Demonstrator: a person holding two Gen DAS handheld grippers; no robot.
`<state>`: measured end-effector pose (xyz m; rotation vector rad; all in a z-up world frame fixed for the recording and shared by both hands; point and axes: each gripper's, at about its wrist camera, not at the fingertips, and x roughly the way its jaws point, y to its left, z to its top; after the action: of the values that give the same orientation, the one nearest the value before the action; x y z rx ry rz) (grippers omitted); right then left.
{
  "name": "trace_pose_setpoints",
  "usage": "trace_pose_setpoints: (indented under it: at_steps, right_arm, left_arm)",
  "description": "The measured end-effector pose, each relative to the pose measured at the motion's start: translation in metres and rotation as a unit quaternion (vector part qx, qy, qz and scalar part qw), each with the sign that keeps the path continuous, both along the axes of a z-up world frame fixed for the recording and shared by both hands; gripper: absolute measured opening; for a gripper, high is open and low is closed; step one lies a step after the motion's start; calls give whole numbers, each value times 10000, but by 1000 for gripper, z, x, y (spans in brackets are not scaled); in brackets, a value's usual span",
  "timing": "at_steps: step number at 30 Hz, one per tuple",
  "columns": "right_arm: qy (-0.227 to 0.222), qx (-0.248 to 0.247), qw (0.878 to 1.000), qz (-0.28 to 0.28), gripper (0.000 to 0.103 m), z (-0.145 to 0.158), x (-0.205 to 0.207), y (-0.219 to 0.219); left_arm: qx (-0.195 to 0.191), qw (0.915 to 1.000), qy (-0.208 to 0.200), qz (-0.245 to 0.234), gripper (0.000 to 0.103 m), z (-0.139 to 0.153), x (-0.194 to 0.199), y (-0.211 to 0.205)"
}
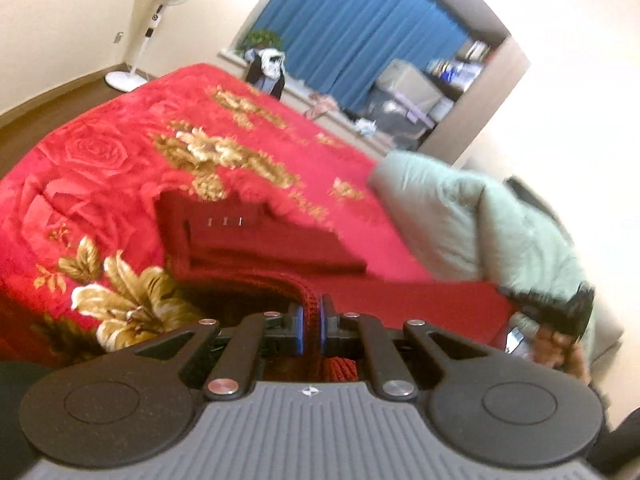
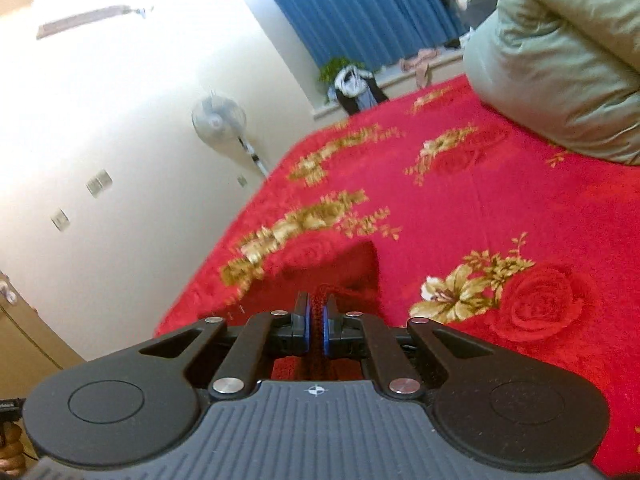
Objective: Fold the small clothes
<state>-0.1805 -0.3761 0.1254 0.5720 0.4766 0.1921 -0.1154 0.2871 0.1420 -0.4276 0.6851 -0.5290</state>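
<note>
Red knitwear is filling the left wrist view: the left tool is pinching the ribbed edge of a dark red garment, its blue pads pressed narrowly against the knit. The garment is hanging just above the red floral blanket covering the bed, its straight edge stretching rightward to the right tool, which is showing blurred at the frame's side. A pale green quilt is lying bundled on the bed behind that edge. Farther off, a standing fan, blue curtains and a cluttered windowsill are lining the wall. Turning to the right wrist view, the right tool is likewise clamping a ridge of the red garment, which is drooping toward the blanket. The green quilt is sitting well apart at upper right, the fan standing beside the cream wall.
</note>
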Motion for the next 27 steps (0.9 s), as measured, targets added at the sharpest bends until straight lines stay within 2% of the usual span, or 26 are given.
trace_pose_setpoints:
  at_steps: [3, 6, 10, 13, 16, 18, 19, 21, 24, 27]
  right_arm:
    - [-22, 1, 10000, -24, 5, -4, 13, -4]
    - [204, -125, 9997, -18, 5, -24, 56, -2]
    - [582, -449, 9972, 132, 5, -58, 146, 10]
    - [710, -762, 9943, 207, 5, -80, 206, 19]
    - [797, -677, 9943, 200, 6, -110, 246, 21]
    - [890, -527, 9946, 48, 7, -132, 256, 18]
    - [963, -417, 9945, 28, 7, -144, 257, 16]
    - [1089, -517, 9927, -91, 9, -154, 259, 16]
    - [780, -685, 9942, -296, 11, -148, 257, 12]
    - [727, -545, 9938, -637, 12, -143, 248, -7]
  left_arm:
    - [-203, 9996, 66, 189, 8, -7, 19, 15]
    - [-251, 9983, 320, 410, 8, -31, 67, 21]
    - [18, 9954, 682, 677, 8, -70, 156, 17]
    - [378, 9937, 740, 749, 8, -91, 214, 8]
    - [447, 9912, 884, 872, 8, -121, 257, 11]
    - [327, 9873, 1197, 992, 9, -150, 271, 16]
    - [428, 9809, 1569, 1068, 10, -159, 278, 18]
    - [261, 9821, 1492, 1119, 12, -159, 281, 23]
    - [191, 9828, 1391, 1201, 15, -158, 282, 29]
    - [276, 9797, 1367, 1442, 17, -157, 279, 39]
